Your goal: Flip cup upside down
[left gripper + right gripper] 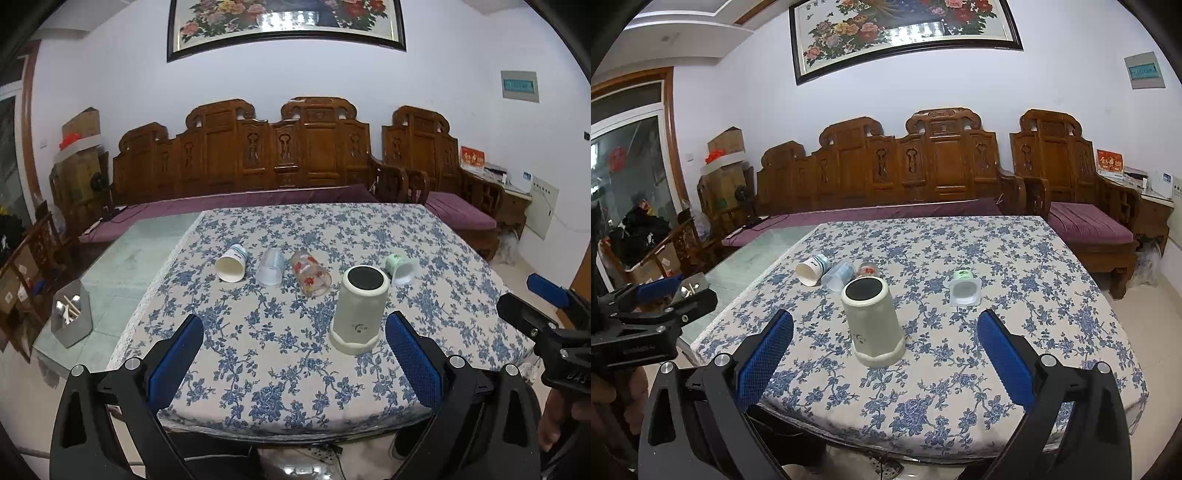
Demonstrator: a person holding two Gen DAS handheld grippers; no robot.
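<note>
A pale grey-white cup (357,312) stands upside down on the floral tablecloth, its dark base facing up; it also shows in the right wrist view (873,323). Behind it several cups lie on their sides: a white paper cup (232,263), a clear plastic cup (270,271), a glass with red flowers (309,273) and a small green-white cup (402,268). My left gripper (293,356) is open and empty, just in front of the upturned cup. My right gripper (886,354) is open and empty, with the cup between and beyond its fingers.
The table (258,387) has a blue floral cloth; its bare glass part (140,251) lies to the left with a metal chopstick holder (70,319). A carved wooden sofa (258,155) stands behind the table. The right gripper shows at the left view's right edge (543,317).
</note>
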